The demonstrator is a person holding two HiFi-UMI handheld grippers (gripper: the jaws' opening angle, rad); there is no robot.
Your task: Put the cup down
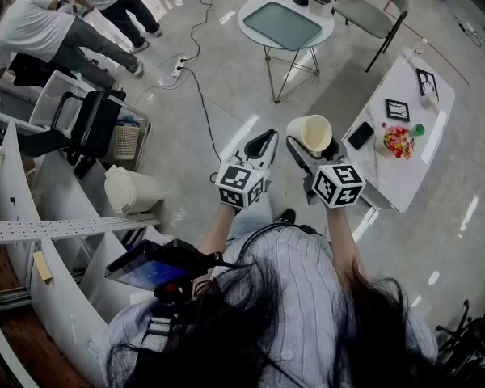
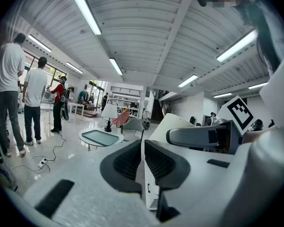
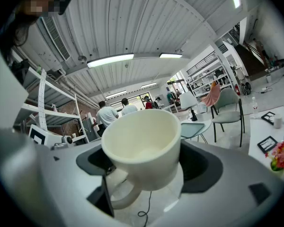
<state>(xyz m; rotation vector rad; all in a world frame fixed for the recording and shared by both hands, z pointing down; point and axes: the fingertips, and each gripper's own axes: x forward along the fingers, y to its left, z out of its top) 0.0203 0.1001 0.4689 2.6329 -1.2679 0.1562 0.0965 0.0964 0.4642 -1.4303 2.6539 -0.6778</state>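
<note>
A person seen from above holds a gripper in each hand out in front of the body, over a pale polished floor. The right gripper (image 1: pixel 313 150) has its jaws spread wide around a cream cup (image 1: pixel 309 132), one pad pressed against each side of the cup's body. The right gripper view shows the cup filling the gap between the jaws, its empty mouth turned up towards the camera and its handle hanging down at the lower left. The cup is in the air, resting on nothing.

The left gripper (image 2: pixel 142 150) is just beside the right one, with its two dark ribbed pads brought together and nothing between them.

To the person's right stands a long white table (image 1: pixel 396 183). On it lie a dark phone (image 1: pixel 360 135), a bowl of colourful bits (image 1: pixel 398 140) and some small framed cards further along. A round glass-topped table (image 1: pixel 284 24) stands well apart, ahead of the person.

The step in hand appears to be the carry: the cup is gripped and lifted, and not yet set down. The white table looks like the nearest surface. The next move likely calls for swinging the cup to the right over a bare part of that table, clear of the phone and bowl, levelling it so its base faces down, lowering it until the base rests flat, and only then letting the jaws part from its sides
</note>
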